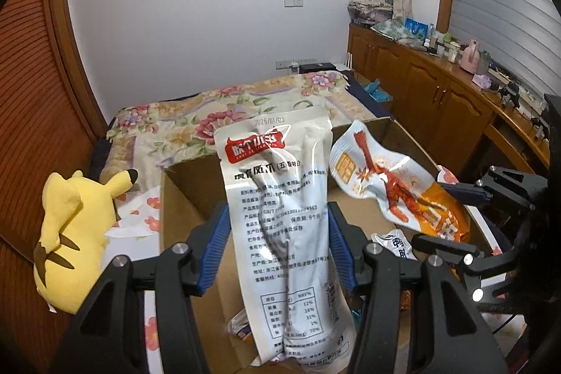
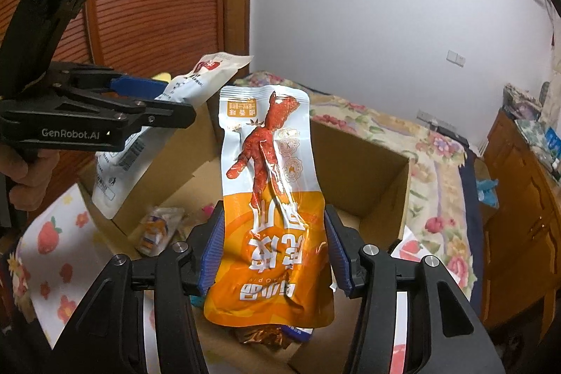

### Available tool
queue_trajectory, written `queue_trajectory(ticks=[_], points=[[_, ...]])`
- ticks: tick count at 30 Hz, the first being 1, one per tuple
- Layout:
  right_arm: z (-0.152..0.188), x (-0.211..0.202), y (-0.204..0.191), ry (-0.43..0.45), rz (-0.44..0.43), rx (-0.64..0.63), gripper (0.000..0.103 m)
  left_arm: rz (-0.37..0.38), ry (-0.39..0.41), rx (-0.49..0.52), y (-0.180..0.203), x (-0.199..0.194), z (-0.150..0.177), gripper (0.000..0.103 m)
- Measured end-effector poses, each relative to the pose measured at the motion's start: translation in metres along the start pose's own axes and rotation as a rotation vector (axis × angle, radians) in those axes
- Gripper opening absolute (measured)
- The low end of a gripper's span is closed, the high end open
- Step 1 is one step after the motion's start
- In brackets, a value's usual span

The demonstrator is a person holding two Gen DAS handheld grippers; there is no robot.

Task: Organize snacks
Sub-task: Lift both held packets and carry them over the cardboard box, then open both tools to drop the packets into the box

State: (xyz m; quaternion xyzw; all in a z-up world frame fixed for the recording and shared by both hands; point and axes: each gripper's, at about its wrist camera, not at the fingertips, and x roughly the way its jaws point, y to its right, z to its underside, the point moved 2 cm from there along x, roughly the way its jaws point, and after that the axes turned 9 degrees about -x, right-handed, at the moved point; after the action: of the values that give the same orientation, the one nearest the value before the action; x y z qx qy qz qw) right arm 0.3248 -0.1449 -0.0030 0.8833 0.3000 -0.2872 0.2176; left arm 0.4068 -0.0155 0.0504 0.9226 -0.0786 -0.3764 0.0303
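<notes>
You are mid-way through, as far as these views show. Your left tongs (image 1: 278, 244) are clamped across the middle of a white snack pouch (image 1: 280, 198), which stands upright in the centre of the left wrist view, held in the air over the open cardboard box (image 1: 182, 205). Your right tongs (image 2: 271, 249) grip an orange-and-white chicken-foot pouch (image 2: 270, 198) the same way, in the centre of the right wrist view, also above the box. The blue pads press on both pouches, so neither is released yet.

Some sorting looks done already: a few small packets (image 2: 157, 230) lie on the box floor at lower left of the right wrist view, and a crinkled foil wrapper (image 2: 263, 337) shows just below the orange pouch. Another small white packet (image 1: 394, 246) sits at lower right of the left wrist view.

What remains, by my judgement, is lowering both pouches into the box and letting go. Whether more snacks wait outside the box cannot be told; the bed (image 1: 168, 125) beyond and the yellow plush toy (image 1: 73, 233) at left carry none in view.
</notes>
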Motion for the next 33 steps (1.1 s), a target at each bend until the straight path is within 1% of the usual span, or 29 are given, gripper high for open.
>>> queue_trajectory(ticks=[5, 11, 22, 30, 33], points=[[0.009, 0.011, 0.000, -0.017, -0.004, 0.008, 0.057, -0.010, -0.012, 0.009, 0.006, 0.016, 0.002, 0.053], [0.015, 0.019, 0.000, -0.024, 0.002, 0.029, 0.059, -0.020, -0.017, 0.010, 0.008, 0.021, 0.006, 0.053], [0.013, 0.013, -0.007, -0.004, -0.014, 0.022, 0.059, -0.042, -0.025, 0.020, 0.007, 0.025, 0.013, 0.056], [0.014, 0.007, -0.013, 0.001, -0.020, 0.026, 0.060, -0.035, -0.030, 0.007, 0.002, 0.026, 0.014, 0.059], [0.014, 0.006, -0.013, 0.001, -0.023, 0.029, 0.060, -0.021, -0.028, -0.007, 0.002, 0.024, 0.013, 0.059]])
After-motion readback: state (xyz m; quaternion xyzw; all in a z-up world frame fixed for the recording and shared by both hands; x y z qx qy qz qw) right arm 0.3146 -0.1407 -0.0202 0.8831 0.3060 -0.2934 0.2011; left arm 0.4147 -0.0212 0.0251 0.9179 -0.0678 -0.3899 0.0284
